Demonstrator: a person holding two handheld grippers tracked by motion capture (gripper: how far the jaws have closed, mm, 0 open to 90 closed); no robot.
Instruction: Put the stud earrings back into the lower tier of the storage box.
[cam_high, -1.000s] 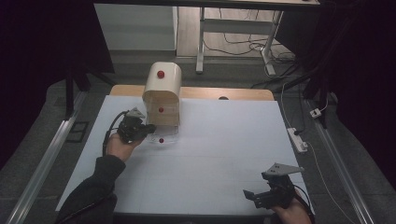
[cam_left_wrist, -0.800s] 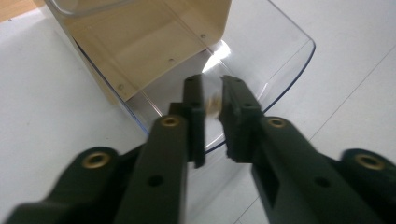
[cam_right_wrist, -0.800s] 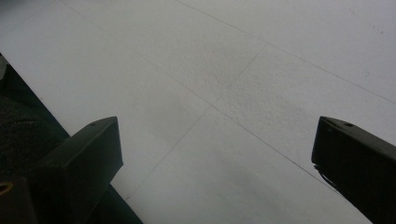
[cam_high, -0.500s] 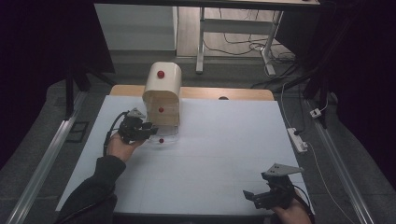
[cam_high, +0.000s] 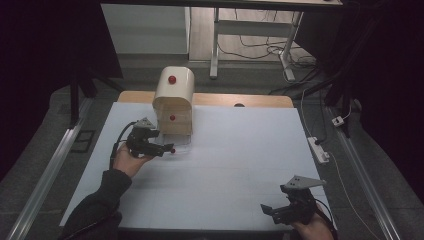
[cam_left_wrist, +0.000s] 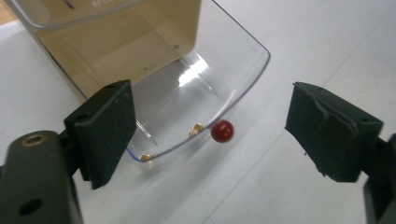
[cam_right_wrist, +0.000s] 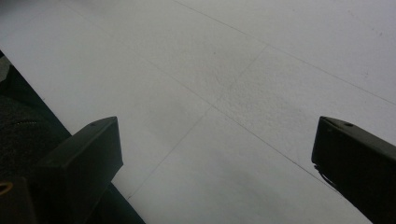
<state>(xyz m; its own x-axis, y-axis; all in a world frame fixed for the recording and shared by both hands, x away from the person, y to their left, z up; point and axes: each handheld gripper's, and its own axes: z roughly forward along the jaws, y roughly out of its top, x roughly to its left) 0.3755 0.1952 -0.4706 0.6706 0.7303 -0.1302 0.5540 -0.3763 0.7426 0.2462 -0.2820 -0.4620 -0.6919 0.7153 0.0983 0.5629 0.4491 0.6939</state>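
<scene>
My left claw (cam_left_wrist: 205, 135) is wide open, jaws straddling the red knob (cam_left_wrist: 222, 131) on the clear lid (cam_left_wrist: 196, 93) lying flat on the table (cam_high: 240, 160) before the beige bread box (cam_high: 173, 100). Centre on knob, close gently, lift along hinge arc. Right claw (cam_high: 286, 207) open, idle near the table's front edge.

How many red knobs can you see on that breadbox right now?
3. One on the breadbox's rounded top, one on its front face, and one at the edge of the clear door lying open on the table, between the left tool's open jaws. Others may be hidden behind.
</scene>
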